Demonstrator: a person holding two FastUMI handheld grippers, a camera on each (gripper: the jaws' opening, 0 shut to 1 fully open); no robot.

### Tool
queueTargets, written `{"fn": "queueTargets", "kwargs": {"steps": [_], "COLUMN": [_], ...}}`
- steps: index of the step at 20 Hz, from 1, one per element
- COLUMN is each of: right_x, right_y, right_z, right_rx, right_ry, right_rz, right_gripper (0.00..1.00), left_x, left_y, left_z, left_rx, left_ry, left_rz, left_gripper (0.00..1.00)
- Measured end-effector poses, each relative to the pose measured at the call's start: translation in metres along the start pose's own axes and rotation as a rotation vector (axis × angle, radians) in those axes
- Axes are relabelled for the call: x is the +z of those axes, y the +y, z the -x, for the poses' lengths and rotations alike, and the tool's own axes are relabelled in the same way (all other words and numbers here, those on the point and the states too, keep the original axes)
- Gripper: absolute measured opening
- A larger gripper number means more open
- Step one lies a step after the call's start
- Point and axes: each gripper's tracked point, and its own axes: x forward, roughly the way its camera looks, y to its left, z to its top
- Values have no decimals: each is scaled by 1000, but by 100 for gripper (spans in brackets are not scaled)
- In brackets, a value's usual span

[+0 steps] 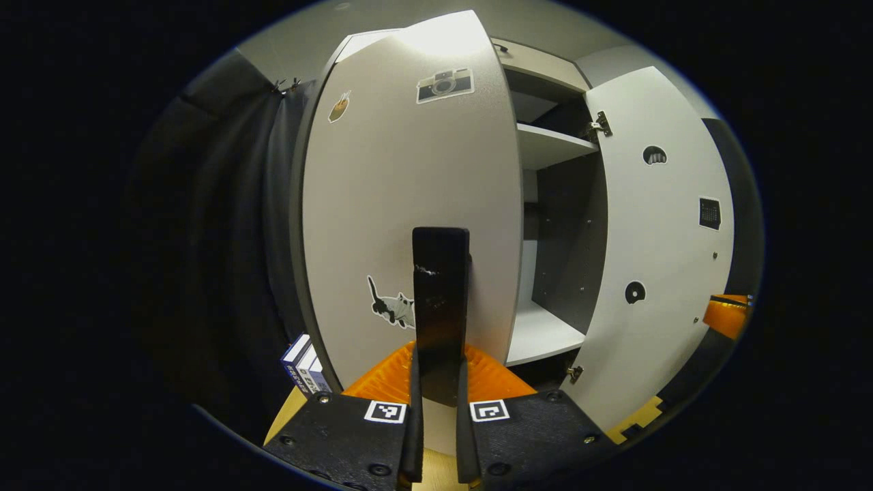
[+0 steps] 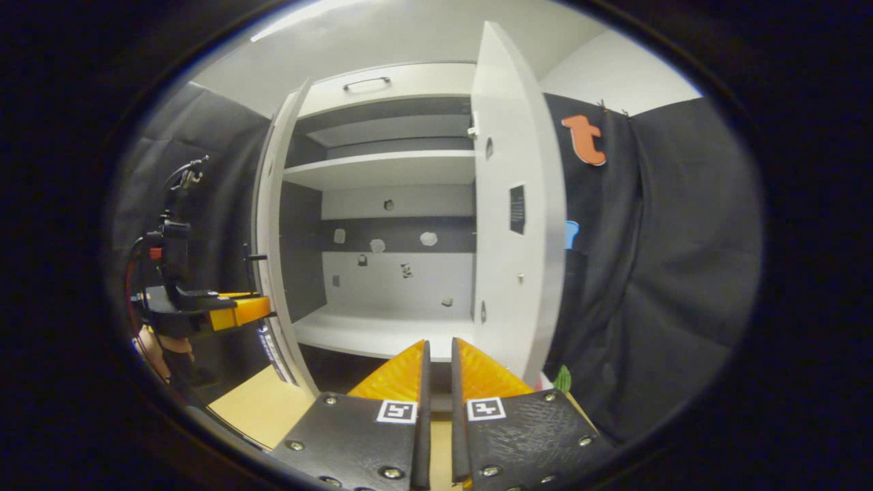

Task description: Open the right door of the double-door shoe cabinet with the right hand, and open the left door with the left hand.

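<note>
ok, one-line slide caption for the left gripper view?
Left gripper clamped on the left door's handle, left door swung out, right door already open.

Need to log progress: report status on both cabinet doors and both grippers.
Left gripper shut on left door's handle. Right gripper shut, holding nothing. Left door and right door both swung open. Nothing in the way.

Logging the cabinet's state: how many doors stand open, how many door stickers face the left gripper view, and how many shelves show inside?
Open doors: 2, left door, right door
Stickers: 3, camera sticker, plane sticker, round sticker
Shelves: 2, upper shelf, lower shelf
Total: 7
</note>
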Motion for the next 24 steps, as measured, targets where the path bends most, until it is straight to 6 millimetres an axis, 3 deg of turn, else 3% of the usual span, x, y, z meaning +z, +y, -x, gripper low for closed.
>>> {"fn": "queueTargets", "kwargs": {"steps": [9,17,24], "right_x": [-4,-14,-19], "right_y": [57,95,119], "right_z": [-29,-38,-42], "right_rx": [164,252,301], "right_ry": [10,33,47], "right_rz": [4,-5,-8], "right_gripper": [12,12,12], "left_x": [-2,-4,-4], "left_y": [13,31,61], "left_z": [10,21,33], "left_rx": [34,103,226], "left_ry": [2,8,8], "left_rz": [-2,-7,6], "left_gripper": [20,12,1]}}
